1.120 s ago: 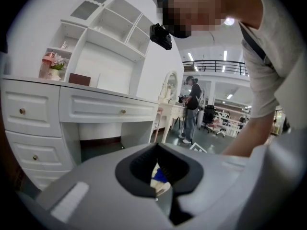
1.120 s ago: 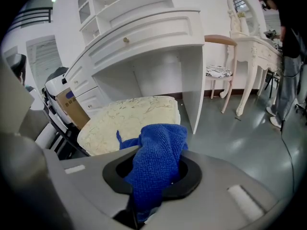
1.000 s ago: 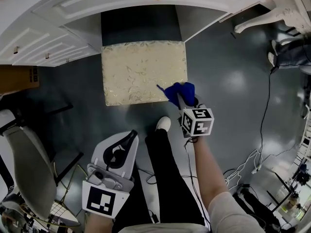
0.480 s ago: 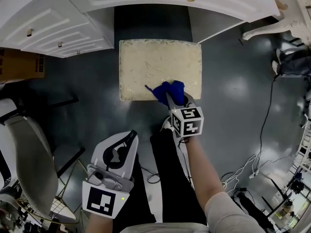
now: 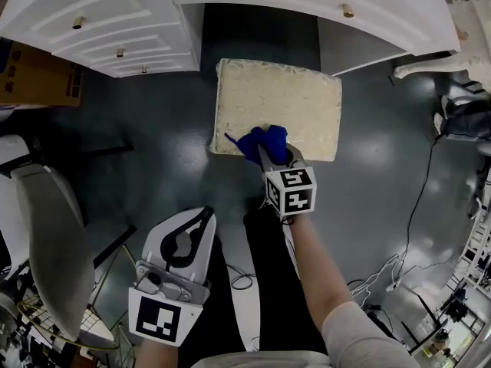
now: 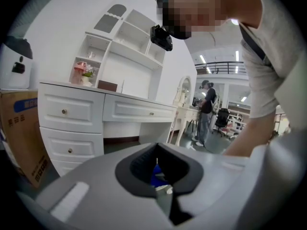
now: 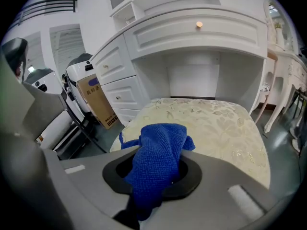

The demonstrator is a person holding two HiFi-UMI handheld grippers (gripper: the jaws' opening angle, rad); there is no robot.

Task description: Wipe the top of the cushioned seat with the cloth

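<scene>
Right tongs (image 5: 270,156) outstretched, tight on cloth (image 5: 255,141) at near edge of cushioned seat (image 5: 295,98); left tongs (image 5: 205,213) closed, empty.

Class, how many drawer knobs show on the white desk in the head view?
4 knobs: three on the left drawers, one on the wide drawer beyond the cushioned seat. Others may be hidden.

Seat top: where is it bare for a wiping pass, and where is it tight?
Nearly all of the cushioned seat is bare, from the cloth at its near edge back to the white desk. It is tight only at that near edge, where the right tongs hold the cloth.
</scene>
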